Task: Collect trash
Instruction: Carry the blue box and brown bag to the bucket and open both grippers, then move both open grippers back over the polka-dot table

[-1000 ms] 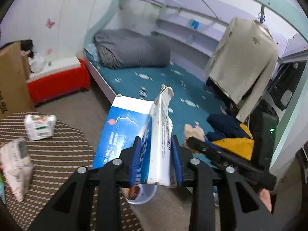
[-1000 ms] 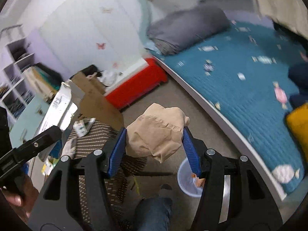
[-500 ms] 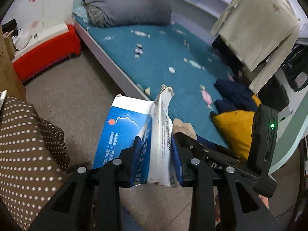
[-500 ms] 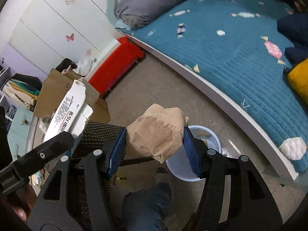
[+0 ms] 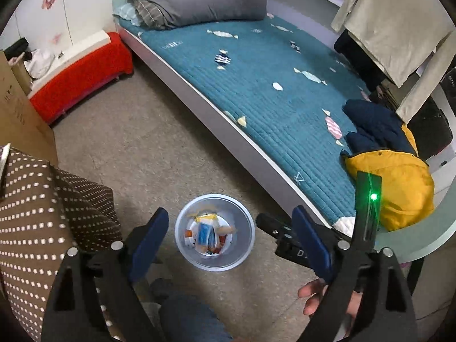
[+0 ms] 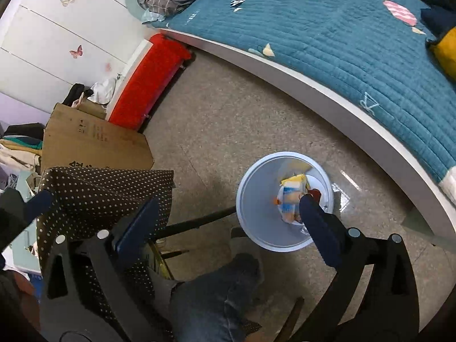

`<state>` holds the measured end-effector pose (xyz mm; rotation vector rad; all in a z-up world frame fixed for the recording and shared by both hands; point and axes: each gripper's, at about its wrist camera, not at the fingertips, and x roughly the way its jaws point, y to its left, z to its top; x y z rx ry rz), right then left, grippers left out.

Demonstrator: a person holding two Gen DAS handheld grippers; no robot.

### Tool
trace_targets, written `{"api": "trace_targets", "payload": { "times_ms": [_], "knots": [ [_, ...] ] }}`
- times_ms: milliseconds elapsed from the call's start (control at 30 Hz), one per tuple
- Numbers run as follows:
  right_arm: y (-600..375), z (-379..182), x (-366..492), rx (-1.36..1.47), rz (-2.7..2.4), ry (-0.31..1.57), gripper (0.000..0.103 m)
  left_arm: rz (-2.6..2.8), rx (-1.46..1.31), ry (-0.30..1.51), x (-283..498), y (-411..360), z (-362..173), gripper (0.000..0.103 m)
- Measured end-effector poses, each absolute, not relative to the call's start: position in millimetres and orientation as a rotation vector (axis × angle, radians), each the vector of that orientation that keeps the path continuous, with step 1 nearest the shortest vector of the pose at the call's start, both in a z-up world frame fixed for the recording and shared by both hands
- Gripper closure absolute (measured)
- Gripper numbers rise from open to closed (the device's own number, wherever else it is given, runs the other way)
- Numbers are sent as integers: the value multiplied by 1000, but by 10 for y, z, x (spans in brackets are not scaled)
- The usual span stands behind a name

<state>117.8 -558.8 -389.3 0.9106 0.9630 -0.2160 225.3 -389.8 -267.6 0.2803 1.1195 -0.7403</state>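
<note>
Both claws hang spread wide and empty above the floor: the left claw [image 5: 230, 239] straddles the trash bin [image 5: 245, 245], and the right claw [image 6: 225, 213] sits over the bin's near rim. At left, the dotted cloth edge of the surface [image 5: 34, 216] drops close beside the left claw. Bare floor [image 5: 159, 148] runs between that surface and the bed [image 5: 256, 91]. The pale bin holds 1 loose heap of wrappers [image 6: 293, 199], blue, yellow and white, blurred.

No legible text on anything.
</note>
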Motion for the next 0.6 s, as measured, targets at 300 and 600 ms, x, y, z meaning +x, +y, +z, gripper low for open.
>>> {"api": "trace_targets", "payload": {
  "times_ms": [300, 600],
  "knots": [
    [-5505, -3569, 967, 856, -266, 925, 6, -718, 275, 1004, 2047, -3624, -2324, 10],
    [-5297, -2821, 871, 759, -246, 813, 6, -718, 202, 898, 1811, -3232, -1855, 9]
  ]
}}
